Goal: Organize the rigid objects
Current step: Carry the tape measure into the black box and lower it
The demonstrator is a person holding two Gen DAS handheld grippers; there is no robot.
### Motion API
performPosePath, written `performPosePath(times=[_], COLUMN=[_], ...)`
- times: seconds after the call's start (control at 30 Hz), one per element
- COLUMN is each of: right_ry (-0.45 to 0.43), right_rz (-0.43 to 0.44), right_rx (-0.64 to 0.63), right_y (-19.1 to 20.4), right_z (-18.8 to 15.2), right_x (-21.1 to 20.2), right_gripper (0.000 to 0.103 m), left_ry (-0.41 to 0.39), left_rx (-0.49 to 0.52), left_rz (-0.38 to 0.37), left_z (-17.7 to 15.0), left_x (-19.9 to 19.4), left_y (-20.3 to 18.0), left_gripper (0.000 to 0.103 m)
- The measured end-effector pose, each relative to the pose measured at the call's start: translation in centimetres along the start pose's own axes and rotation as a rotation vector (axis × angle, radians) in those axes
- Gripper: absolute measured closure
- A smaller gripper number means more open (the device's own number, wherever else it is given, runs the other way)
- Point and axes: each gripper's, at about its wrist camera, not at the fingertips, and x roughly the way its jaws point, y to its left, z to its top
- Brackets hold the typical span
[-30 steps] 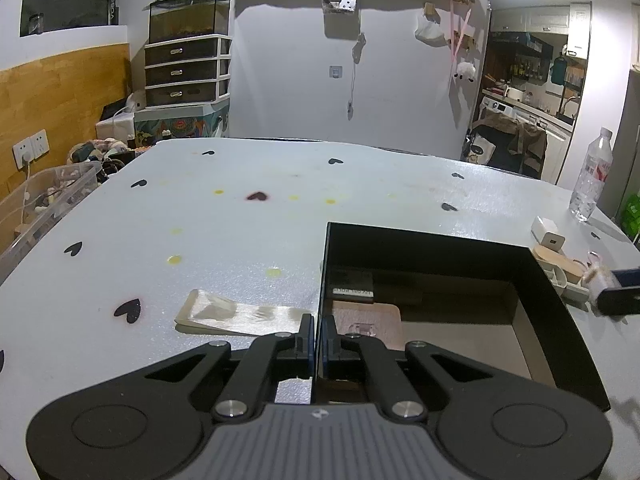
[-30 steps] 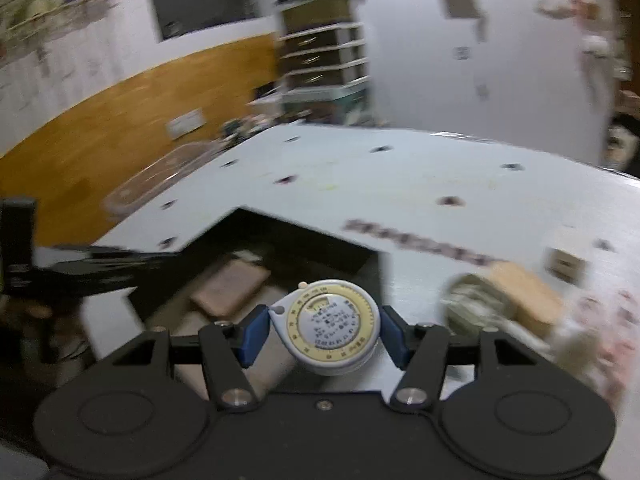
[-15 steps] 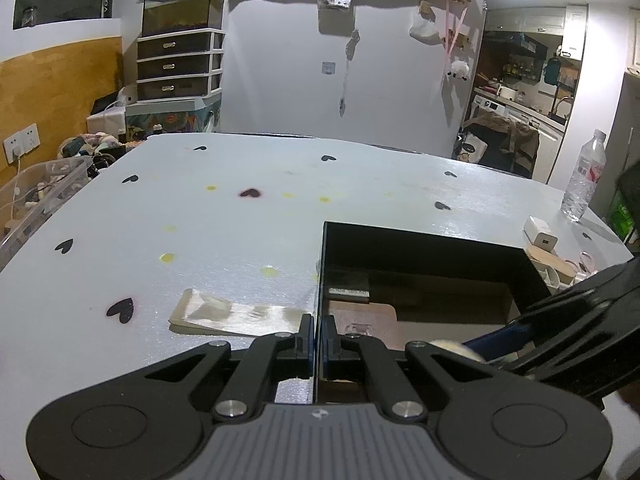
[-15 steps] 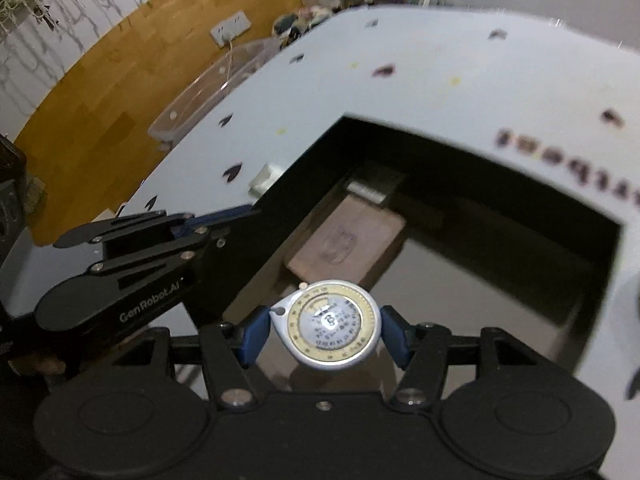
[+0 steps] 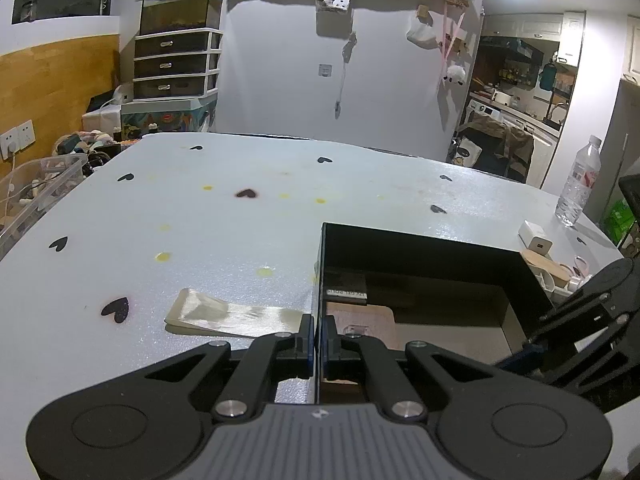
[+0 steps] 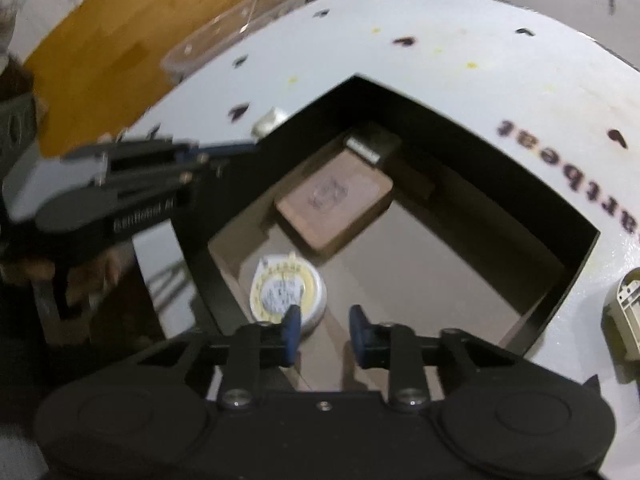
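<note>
White table [image 6: 460,92] carries a black box [image 6: 400,104]. Round tape measure [image 6: 288,292] lies on its floor, below and left of the right gripper [image 6: 324,334] (jaws closing, nothing between). Left gripper [image 5: 318,346] pinches the box wall.

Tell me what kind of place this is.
Most likely a lived-in home: a washing machine in a kitchen nook, a plastic drawer unit with a fish tank on top, and a heart-patterned table used as the work surface.
</note>
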Motion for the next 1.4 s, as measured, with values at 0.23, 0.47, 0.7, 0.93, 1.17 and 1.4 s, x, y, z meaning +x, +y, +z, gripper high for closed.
performPosePath(times=[0.23,0.47,0.7,0.93,1.17,1.4], right_ry=[0.097,0.100,0.077,0.042,-0.063,-0.205], right_rz=[0.056,0.155,0.178,0.167,0.136,0.060], right_rx=[-0.045,0.032,0.056,0.071,0.074,0.079], right_y=[0.8,0.6,0.7,0.7,0.6,0.3], right_z=[1.2,2.4,2.8,2.5,0.8,-1.0], right_x=[2.0,3.5,4.1,3.3,-0.4,-4.3], right_gripper=[0.087,0.094,0.095,0.095,0.086,0.067], left_ry=[0.001,0.003,0.004,0.005,0.006,0.007], left_rx=[0.000,0.006,0.009,0.004,0.000,0.005], left_rz=[0.000,0.002,0.006,0.006,0.008,0.018], left_z=[0.0,0.1,0.1,0.1,0.2,0.2], left_x=[0.0,0.1,0.2,0.2,0.2,0.1], left_y=[0.0,-0.1,-0.1,-0.1,-0.1,-0.2], left_gripper=[0.100,0.100,0.100,0.100,0.100,0.100])
